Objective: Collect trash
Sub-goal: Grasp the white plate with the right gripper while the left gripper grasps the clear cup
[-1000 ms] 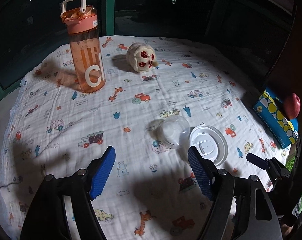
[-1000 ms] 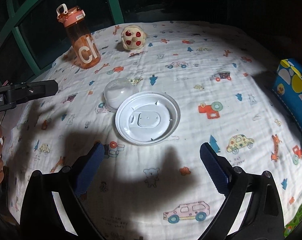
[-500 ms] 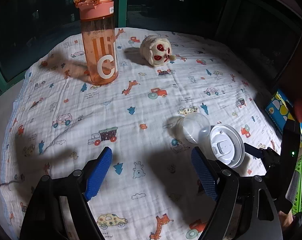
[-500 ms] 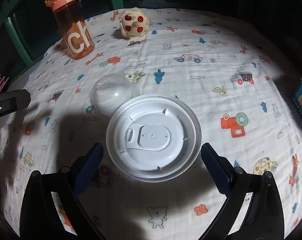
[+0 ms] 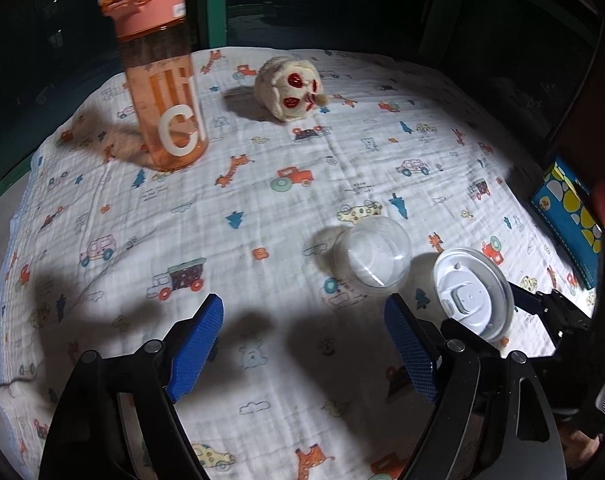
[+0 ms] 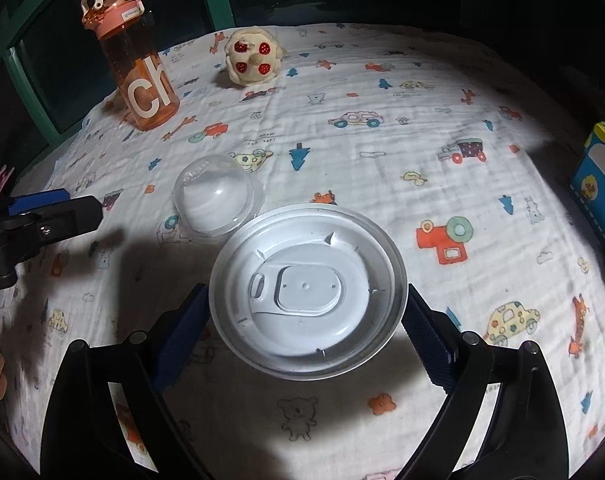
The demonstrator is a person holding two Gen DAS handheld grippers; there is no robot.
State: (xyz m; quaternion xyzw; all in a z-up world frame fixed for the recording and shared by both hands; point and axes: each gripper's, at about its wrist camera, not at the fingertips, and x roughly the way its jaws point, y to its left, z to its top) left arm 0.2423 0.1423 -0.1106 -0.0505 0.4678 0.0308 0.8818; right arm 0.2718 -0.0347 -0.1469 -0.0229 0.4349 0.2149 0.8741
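The right gripper [image 6: 304, 320] is closing around the lid [image 6: 307, 292]; the left gripper [image 5: 304, 334] is opening, nothing between. The cup [image 6: 214, 196] (clear) lies empty.

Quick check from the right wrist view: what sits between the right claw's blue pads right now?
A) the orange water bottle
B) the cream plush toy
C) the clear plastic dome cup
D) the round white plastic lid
D: the round white plastic lid lies flat on the printed cloth between the closing pads of the right claw.
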